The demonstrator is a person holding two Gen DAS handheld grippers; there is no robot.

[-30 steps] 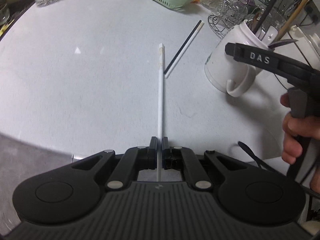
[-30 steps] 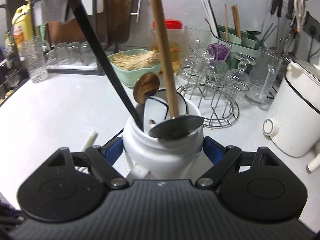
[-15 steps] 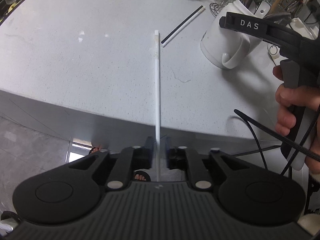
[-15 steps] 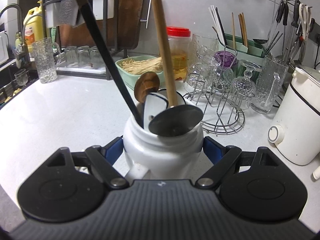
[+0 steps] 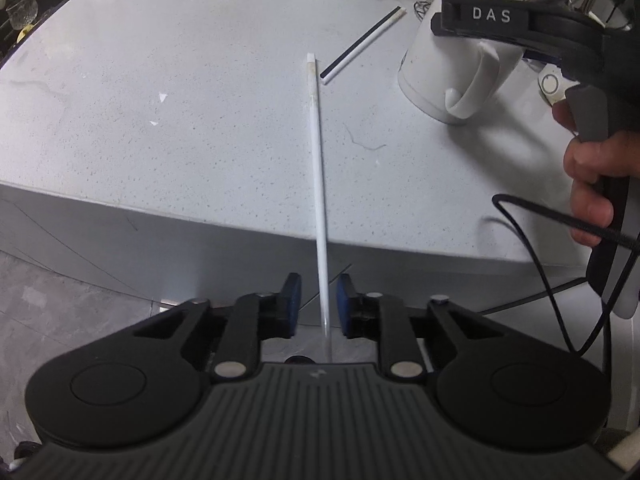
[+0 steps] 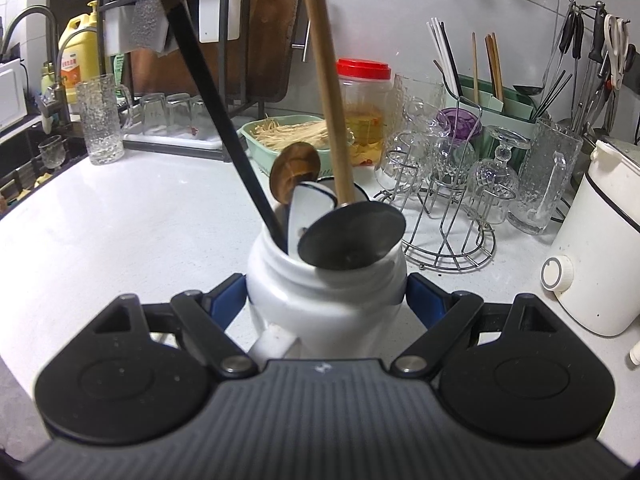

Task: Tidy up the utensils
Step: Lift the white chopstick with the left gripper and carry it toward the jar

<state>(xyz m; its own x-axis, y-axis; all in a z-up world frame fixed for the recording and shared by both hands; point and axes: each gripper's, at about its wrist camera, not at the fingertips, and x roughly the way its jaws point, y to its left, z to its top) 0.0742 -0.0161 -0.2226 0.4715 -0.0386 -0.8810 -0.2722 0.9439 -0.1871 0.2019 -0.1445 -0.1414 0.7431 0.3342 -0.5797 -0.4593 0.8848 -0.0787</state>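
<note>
Left wrist view: white counter (image 5: 168, 92), largely bare. White jug (image 6: 326, 292) near its right edge, already stocked with ladle (image 6: 352, 240), spoons and long handles; right gripper (image 6: 326, 294) pinches its body. Left gripper (image 5: 319, 300) has fingers spread, white chopstick (image 5: 318, 168) loose between them, overhanging the front edge. Black-and-white chopstick pair (image 5: 362, 50) lies toward the far edge beside the jug. Judgement: mostly done, three sticks left.
</note>
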